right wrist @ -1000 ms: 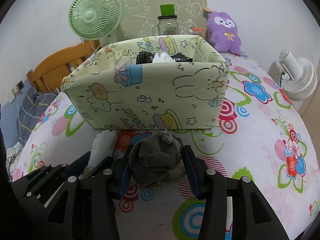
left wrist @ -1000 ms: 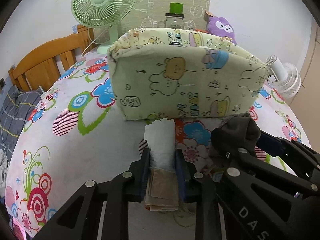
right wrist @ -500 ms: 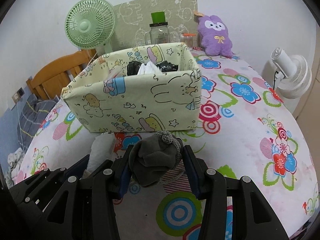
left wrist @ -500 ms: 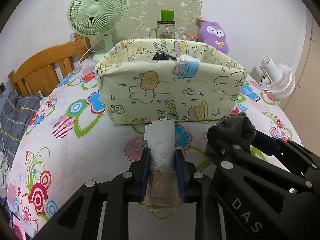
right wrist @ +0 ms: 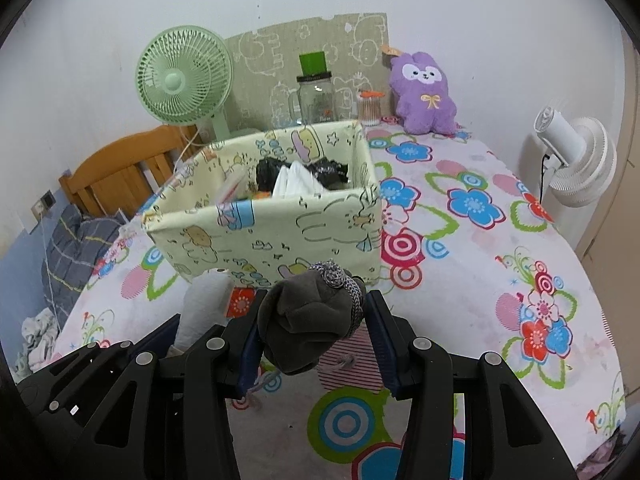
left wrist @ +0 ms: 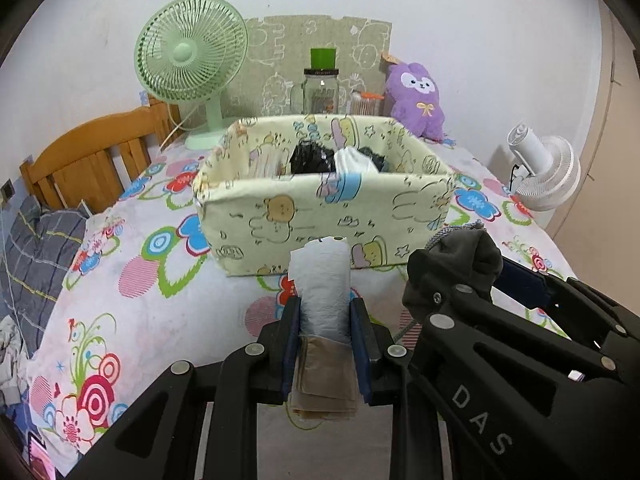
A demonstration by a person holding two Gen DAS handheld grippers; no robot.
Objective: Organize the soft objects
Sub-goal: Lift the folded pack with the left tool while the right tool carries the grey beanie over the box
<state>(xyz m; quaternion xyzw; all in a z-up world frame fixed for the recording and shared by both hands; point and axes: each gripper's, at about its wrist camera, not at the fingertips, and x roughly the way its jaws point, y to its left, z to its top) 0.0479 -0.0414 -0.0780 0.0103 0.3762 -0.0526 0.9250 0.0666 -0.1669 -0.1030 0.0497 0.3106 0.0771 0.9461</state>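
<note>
The left gripper is clamping a rolled white cloth, crinkled and cylindrical, with folded tan fabric showing beneath it between the blue pads. The right gripper is squeezing a bunched dark grey sock, soft and lumpy, with a knitted silver cord at its top. Both are hovering just in front of the pale yellow fabric box, a rectangular bin printed with cartoon animals, which is sitting on the flowered sheet of the bed and holding black and white soft items. 1 green fan and 1 purple plush are standing behind it.
</note>
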